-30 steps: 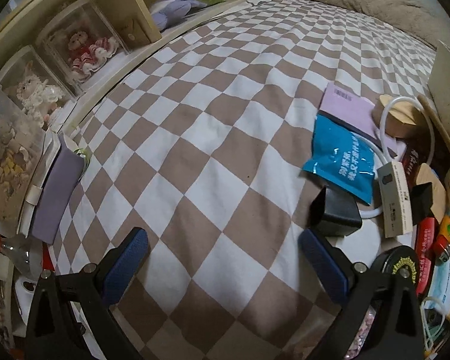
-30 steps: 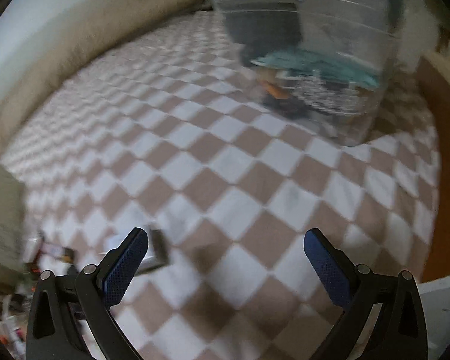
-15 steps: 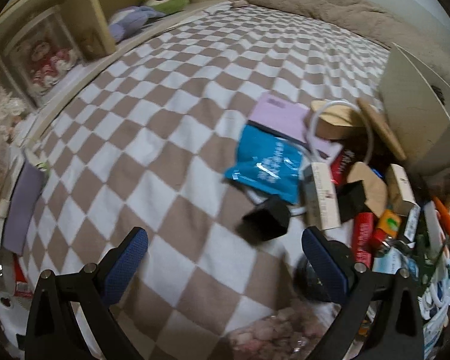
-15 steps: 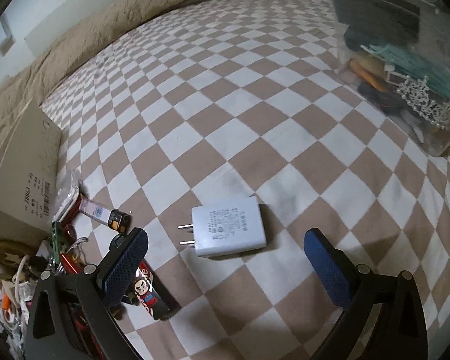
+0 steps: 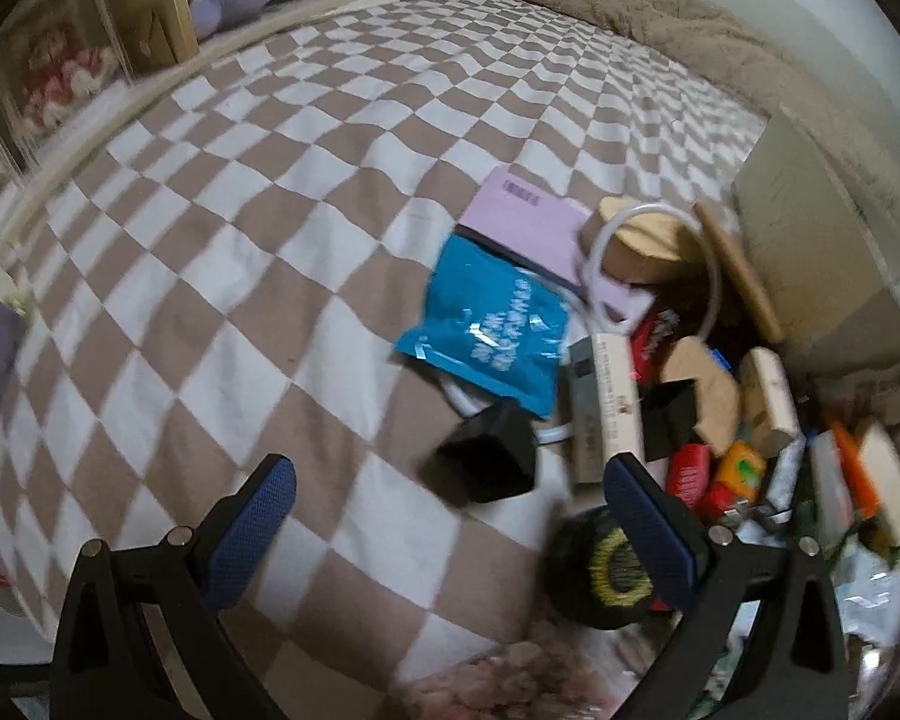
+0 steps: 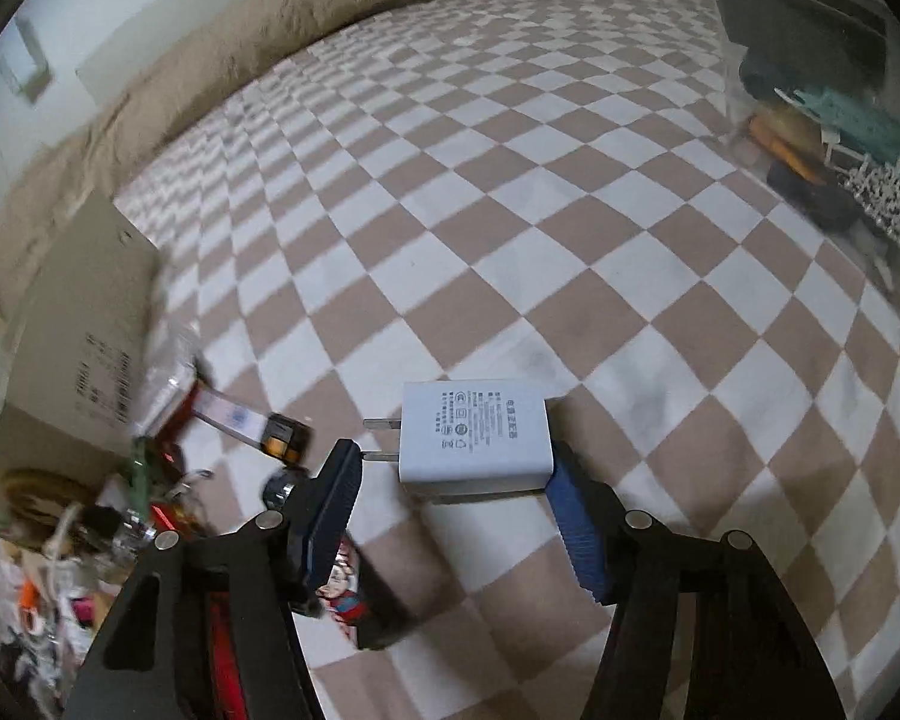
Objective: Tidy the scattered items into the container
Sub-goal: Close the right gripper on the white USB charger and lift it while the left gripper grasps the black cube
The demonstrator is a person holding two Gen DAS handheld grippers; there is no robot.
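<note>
White charger (image 6: 475, 437) lies flat, 2 prongs leftward; clear container (image 6: 834, 90) well apart.

The charger (image 6: 475, 432) lies on the checkered bedspread (image 6: 510, 192), clutter pile (image 6: 90, 516) to its left, container (image 6: 834, 120) behind on the right.

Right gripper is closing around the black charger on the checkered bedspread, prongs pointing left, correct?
Not quite: the charger between the right gripper fingers is white, not black. The right wrist view shows it lying on the checkered bedspread, prongs pointing left. The black block lies in the left wrist view.
</note>
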